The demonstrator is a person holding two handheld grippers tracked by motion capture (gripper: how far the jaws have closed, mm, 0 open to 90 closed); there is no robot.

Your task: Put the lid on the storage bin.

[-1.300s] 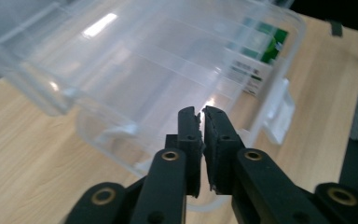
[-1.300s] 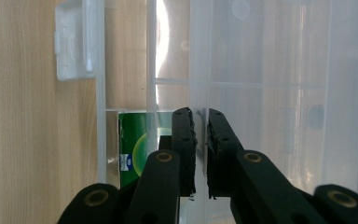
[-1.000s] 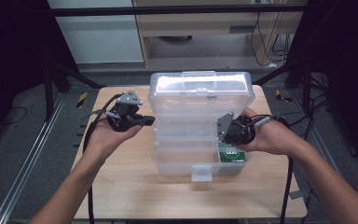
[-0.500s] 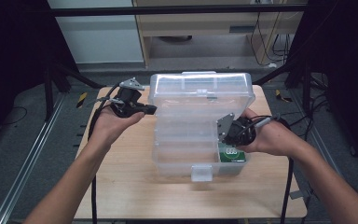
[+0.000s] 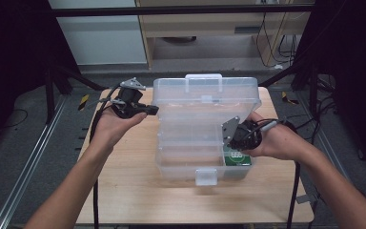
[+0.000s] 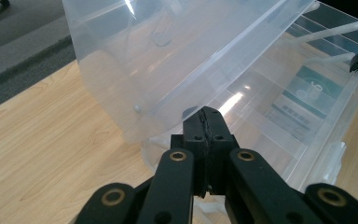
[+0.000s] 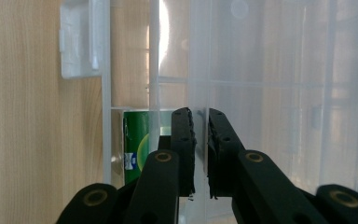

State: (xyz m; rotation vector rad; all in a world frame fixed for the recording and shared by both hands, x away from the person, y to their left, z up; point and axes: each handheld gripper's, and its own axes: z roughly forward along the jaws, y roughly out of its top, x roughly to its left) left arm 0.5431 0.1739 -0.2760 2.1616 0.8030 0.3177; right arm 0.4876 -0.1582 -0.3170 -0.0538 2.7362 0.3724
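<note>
A clear plastic box (image 5: 186, 164) stands mid-table, its hinged lid (image 5: 205, 95) raised and tilted over it. A green packet (image 5: 237, 157) lies in the box's near right compartment. My left gripper (image 5: 151, 110) is shut with nothing between its jaws, its tip at the lid's left edge. In the left gripper view the closed jaws (image 6: 206, 116) sit just under the lid's rim (image 6: 177, 70). My right gripper (image 5: 229, 142) is at the box's right side. In the right gripper view (image 7: 199, 116) the jaws pinch the thin clear wall (image 7: 198, 70), beside the green packet (image 7: 137, 140).
The wooden table (image 5: 124, 191) has bare room left of and in front of the box. A white latch (image 5: 206, 176) sticks out from the box's front. Black frame bars and cables surround the table, with a cabinet behind.
My left gripper has moved toward the far side of the table, along the lid's left edge. The glare on the lid has faded. My right gripper has stayed put.
</note>
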